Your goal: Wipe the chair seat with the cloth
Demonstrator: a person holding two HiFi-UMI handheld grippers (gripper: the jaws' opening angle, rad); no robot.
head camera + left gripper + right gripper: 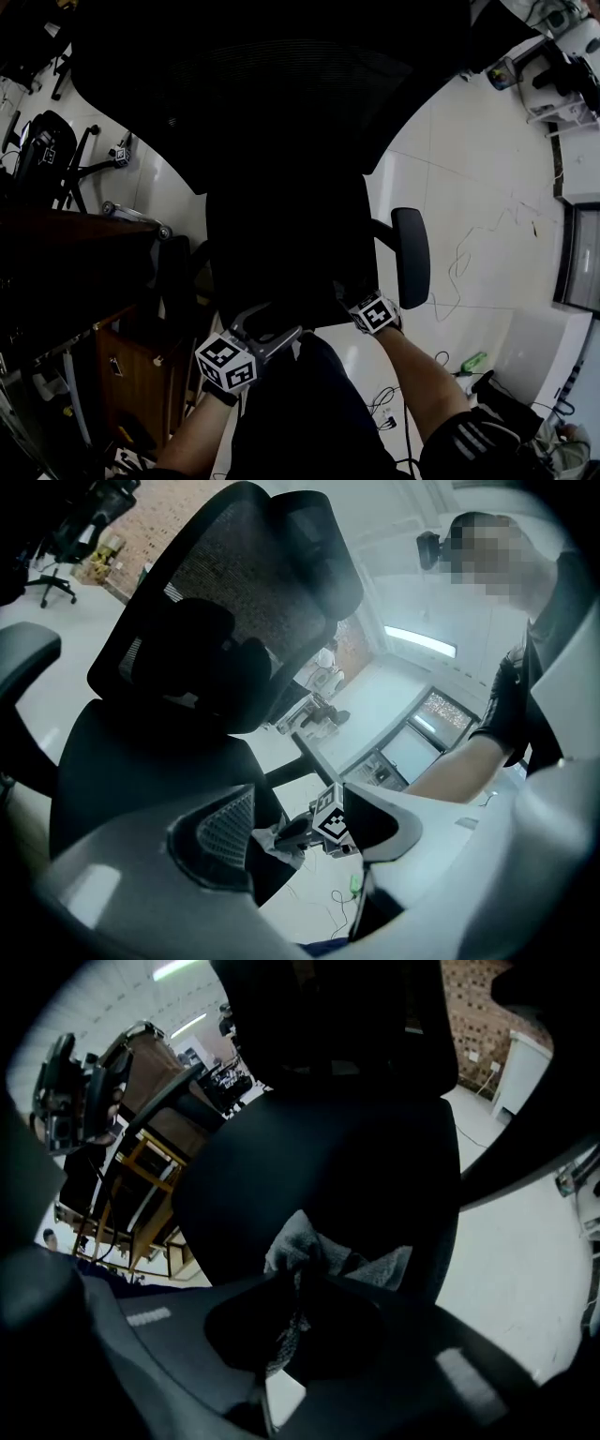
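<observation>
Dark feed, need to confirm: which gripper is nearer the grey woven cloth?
Right: the right gripper is shut on the grey woven cloth; left gripper is open, apart, beside it.

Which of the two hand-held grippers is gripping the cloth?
The right gripper: its fingers are shut on the grey cloth, while the left gripper's fingers stand apart, empty.

cloth (302,1241): nubbly (terry, perhaps) | chair back (234,569): mesh | floor (469,202): glossy
</observation>
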